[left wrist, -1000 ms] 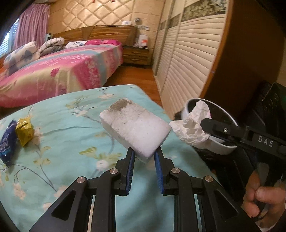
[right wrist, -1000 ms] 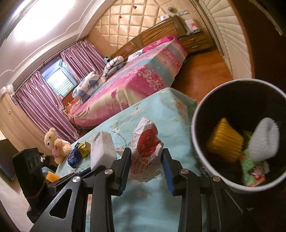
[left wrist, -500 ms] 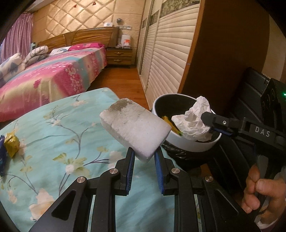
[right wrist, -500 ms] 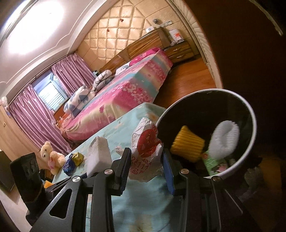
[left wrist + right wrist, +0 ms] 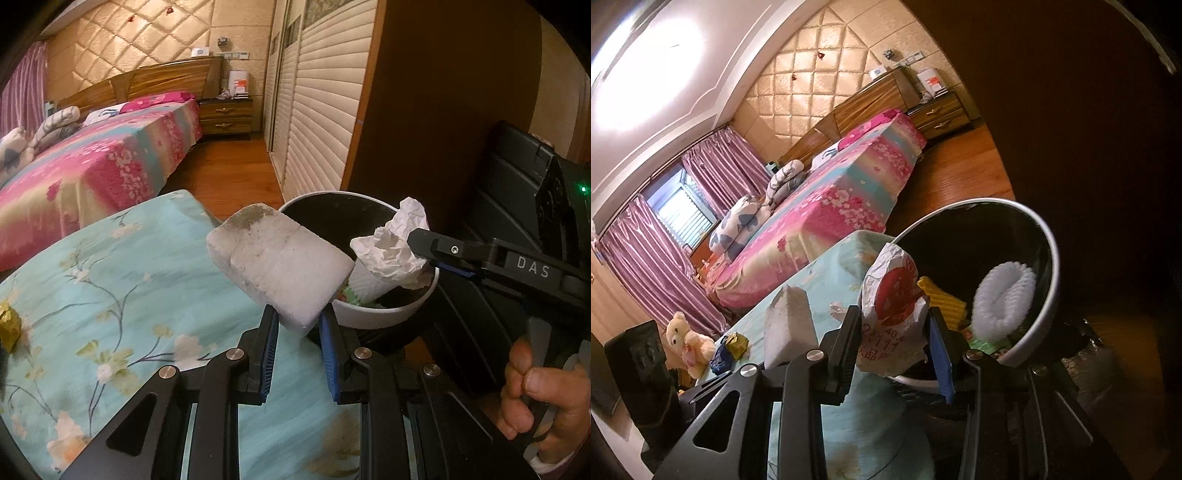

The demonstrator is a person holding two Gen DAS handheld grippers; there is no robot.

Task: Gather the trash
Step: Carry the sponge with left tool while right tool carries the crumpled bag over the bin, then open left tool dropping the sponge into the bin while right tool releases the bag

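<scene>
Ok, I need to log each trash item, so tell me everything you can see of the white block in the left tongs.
The white block is a thick rectangular slab with rounded edges, looking like foam or sponge, with a grainy surface. Its far end is soiled grey. The left tongs pinch its near lower corner between blue-padded fingers, holding it tilted in the air above the floral cloth, beside the white-rimmed bin. Nothing else seems to touch it. The right wrist view shows it end-on.
</scene>
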